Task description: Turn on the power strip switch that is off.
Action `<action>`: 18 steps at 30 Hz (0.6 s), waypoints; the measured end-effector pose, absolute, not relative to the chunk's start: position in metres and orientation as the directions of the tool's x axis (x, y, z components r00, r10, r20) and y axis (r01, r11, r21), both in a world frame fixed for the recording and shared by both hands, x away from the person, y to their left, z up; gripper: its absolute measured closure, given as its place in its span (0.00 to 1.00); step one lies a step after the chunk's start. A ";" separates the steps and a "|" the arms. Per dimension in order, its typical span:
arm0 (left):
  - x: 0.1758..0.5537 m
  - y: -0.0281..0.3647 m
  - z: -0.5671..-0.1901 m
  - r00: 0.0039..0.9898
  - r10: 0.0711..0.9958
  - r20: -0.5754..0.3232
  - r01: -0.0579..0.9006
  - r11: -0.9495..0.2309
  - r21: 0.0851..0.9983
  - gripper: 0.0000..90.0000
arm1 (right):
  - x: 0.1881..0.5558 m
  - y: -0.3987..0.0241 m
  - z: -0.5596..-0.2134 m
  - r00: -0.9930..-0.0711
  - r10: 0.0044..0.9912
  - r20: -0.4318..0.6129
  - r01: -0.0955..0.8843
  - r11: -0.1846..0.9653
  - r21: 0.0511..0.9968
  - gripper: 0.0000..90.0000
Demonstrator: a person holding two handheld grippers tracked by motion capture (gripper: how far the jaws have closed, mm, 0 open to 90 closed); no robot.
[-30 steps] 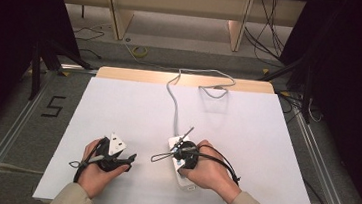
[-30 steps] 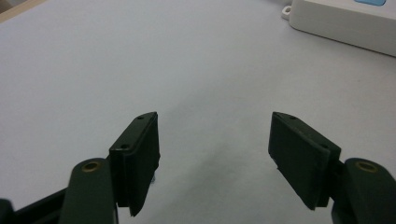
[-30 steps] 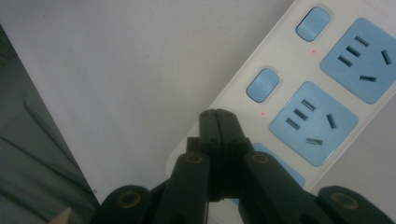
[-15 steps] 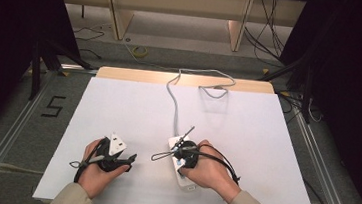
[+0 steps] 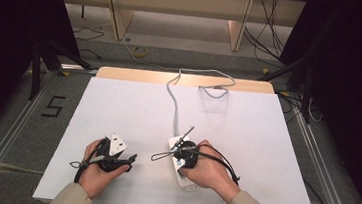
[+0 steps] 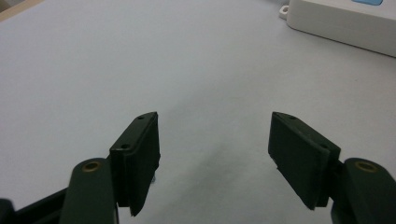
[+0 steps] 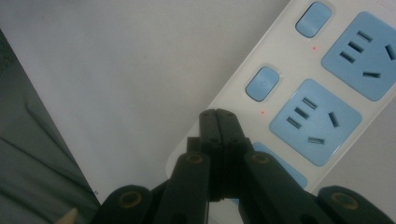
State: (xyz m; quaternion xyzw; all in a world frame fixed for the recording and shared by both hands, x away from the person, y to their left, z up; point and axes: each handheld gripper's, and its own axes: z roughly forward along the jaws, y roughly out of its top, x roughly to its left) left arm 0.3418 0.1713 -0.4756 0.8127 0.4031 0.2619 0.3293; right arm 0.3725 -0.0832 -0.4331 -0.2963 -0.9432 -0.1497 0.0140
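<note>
Nothing is moving since a second ago: right gripper clenched empty, seemingly pressing the white blue-socketed plastic power strip; left gripper idling released.

The table wears a smooth, matt white sheet, papery in look, with a strip of pale wood bare at its far edge. The power strip is glossy white plastic, its sockets and buttons a flatter light blue plastic. The left gripper has matt black pads with brassy metal rivets behind them. The floor looks like dull grey carpet, edged by a metal rail.
</note>
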 end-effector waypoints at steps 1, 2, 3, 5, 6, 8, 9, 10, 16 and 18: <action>0.342 0.171 -0.476 0.538 0.828 0.160 0.483 -0.458 0.747 0.38 | 0.373 -0.083 -0.433 -0.823 0.556 0.116 0.564 0.779 0.273 1.00; 0.342 0.171 -0.475 0.540 0.826 0.162 0.482 -0.462 0.745 0.38 | 0.372 -0.083 -0.433 -0.823 0.557 0.116 0.565 0.778 0.275 1.00; 0.342 0.171 -0.475 0.540 0.826 0.162 0.482 -0.462 0.745 0.38 | 0.372 -0.083 -0.434 -0.826 0.553 0.109 0.560 0.785 0.265 1.00; 0.342 0.171 -0.475 0.540 0.826 0.162 0.482 -0.461 0.745 0.38 | 0.372 -0.083 -0.434 -0.827 0.553 0.102 0.557 0.784 0.273 1.00; 0.342 0.171 -0.475 0.538 0.827 0.161 0.482 -0.458 0.747 0.38 | 0.372 -0.083 -0.434 -0.832 0.546 0.098 0.550 0.788 0.276 1.00; 0.342 0.171 -0.475 0.540 0.826 0.162 0.483 -0.462 0.744 0.38 | 0.372 -0.083 -0.434 -0.833 0.545 0.096 0.548 0.789 0.278 1.00; 0.342 0.171 -0.476 0.538 0.827 0.160 0.483 -0.459 0.746 0.38 | 0.372 -0.083 -0.434 -0.832 0.546 0.096 0.549 0.788 0.278 1.00; 0.342 0.171 -0.476 0.538 0.828 0.161 0.482 -0.459 0.746 0.38 | 0.372 -0.083 -0.434 -0.832 0.546 0.097 0.550 0.788 0.278 1.00; 0.342 0.171 -0.476 0.538 0.827 0.161 0.482 -0.459 0.747 0.38 | 0.371 -0.082 -0.434 -0.826 0.554 0.101 0.558 0.782 0.276 1.00; 0.342 0.171 -0.475 0.541 0.826 0.162 0.482 -0.462 0.744 0.38 | 0.372 -0.083 -0.434 -0.832 0.546 0.101 0.550 0.787 0.280 1.00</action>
